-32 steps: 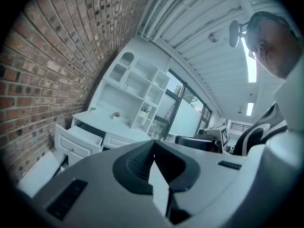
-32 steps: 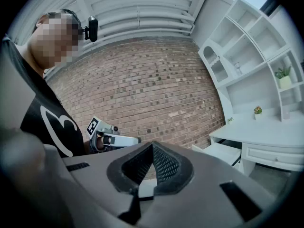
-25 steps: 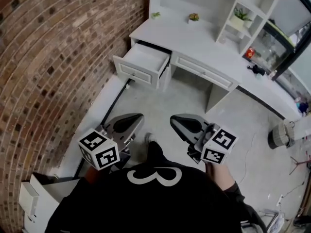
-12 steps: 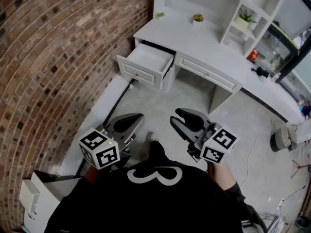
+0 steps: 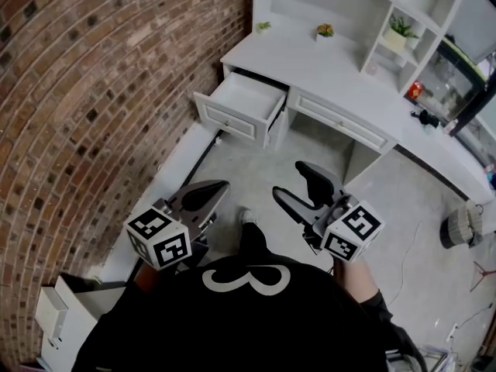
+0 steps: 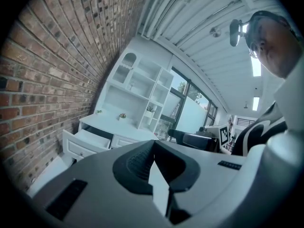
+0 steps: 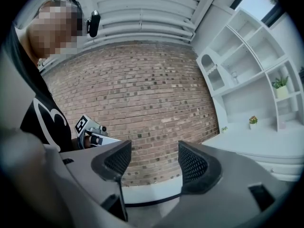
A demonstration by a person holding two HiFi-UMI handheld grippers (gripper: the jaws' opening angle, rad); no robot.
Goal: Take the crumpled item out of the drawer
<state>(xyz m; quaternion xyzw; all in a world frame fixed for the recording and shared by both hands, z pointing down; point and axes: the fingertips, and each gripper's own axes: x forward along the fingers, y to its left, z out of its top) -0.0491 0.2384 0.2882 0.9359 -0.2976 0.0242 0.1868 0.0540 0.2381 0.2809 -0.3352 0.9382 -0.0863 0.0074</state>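
Drawer at desk L end, nr wall

Red-brown brick wall, white desk & drawer, grey floor, blk shirt w/ white print

There are three potted plants: a left plant, a middle plant and a shelf plant. The one desk has two drawers, an open drawer and a shut drawer. One brick wall and one basket show.
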